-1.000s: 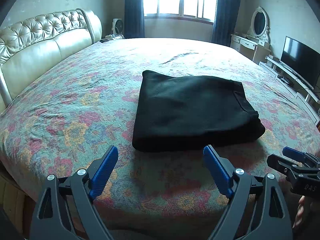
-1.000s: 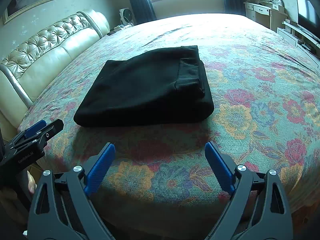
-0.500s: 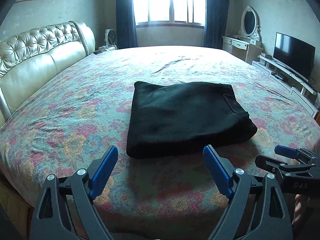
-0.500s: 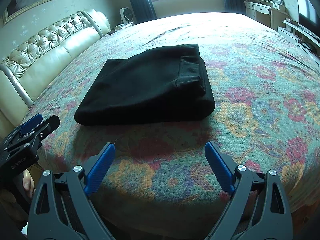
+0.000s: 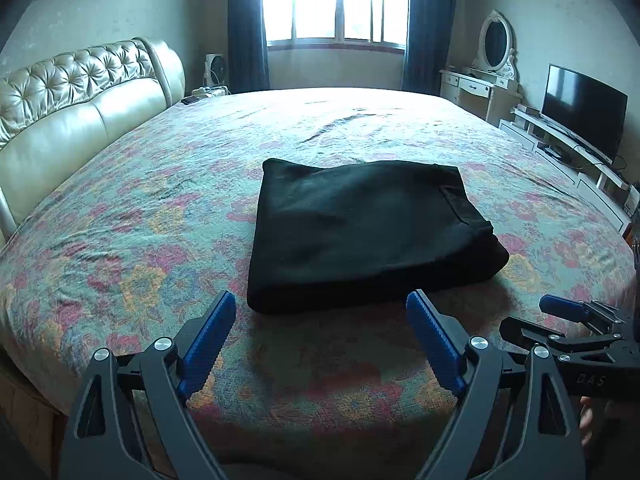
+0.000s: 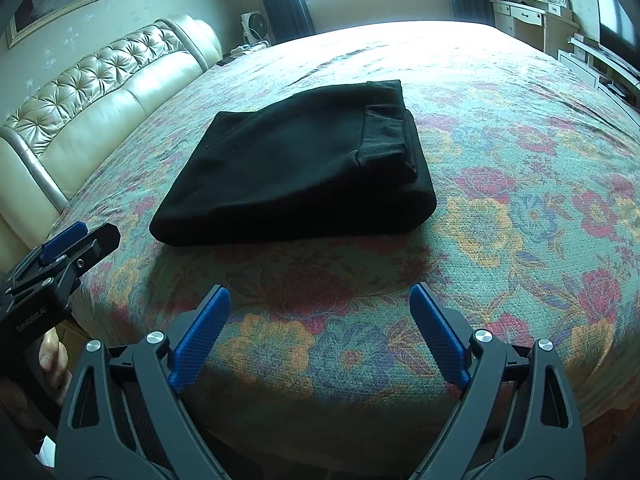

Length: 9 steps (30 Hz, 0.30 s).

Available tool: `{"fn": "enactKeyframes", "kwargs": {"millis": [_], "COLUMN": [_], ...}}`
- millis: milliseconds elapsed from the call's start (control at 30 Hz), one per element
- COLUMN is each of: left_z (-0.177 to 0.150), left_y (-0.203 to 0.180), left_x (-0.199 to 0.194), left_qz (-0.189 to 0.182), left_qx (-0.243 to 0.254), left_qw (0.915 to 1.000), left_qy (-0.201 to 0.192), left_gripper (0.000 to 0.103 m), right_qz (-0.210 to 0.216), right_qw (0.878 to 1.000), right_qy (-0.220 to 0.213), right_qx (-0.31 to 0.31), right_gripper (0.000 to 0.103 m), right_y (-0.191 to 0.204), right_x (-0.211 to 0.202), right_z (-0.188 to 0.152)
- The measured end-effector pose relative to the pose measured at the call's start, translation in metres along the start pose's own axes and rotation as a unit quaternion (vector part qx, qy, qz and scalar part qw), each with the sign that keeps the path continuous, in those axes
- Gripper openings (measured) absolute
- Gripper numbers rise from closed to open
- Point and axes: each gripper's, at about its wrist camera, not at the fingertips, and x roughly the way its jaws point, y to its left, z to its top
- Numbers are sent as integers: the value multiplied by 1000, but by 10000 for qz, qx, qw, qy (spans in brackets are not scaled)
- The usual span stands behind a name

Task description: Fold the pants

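The black pants (image 5: 360, 232) lie folded into a thick rectangle on the flowered bedspread (image 5: 132, 240); they also show in the right wrist view (image 6: 304, 168), waistband on the right side. My left gripper (image 5: 322, 312) is open and empty, just short of the fold's near edge. My right gripper (image 6: 320, 308) is open and empty, hovering over the bedspread a little nearer the bed's front edge. Each gripper shows at the side of the other's view: the right one (image 5: 560, 320), the left one (image 6: 76, 244).
A padded cream headboard (image 5: 80, 100) runs along the left. A window (image 5: 336, 0) with dark curtains is at the back. A dresser with oval mirror (image 5: 496, 40) and a television (image 5: 580, 108) on a low stand line the right wall.
Both grippers have drawn back and lifted slightly from the pants. The left wrist view has tilted up, showing more of the room. The pants have not moved.
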Motion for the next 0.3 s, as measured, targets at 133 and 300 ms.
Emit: {"fn": "enactKeyframes", "kwargs": {"millis": [133,300], "left_z": [0,-1], "left_y": [6,14], "left_x": [3,8], "left_qz": [-92,-106], "left_qx": [-201,-328], "left_qw": [9997,9991], "left_qy": [98,252], "left_gripper": [86,86], "right_qz": [-17,-57], "right_qw": [9999,9996], "right_qy": [-85,-173], "right_qx": [60,205], "right_gripper": [92,92], "right_y": [-7,-22], "right_x": [-5,-11], "right_z": [3,9]}}
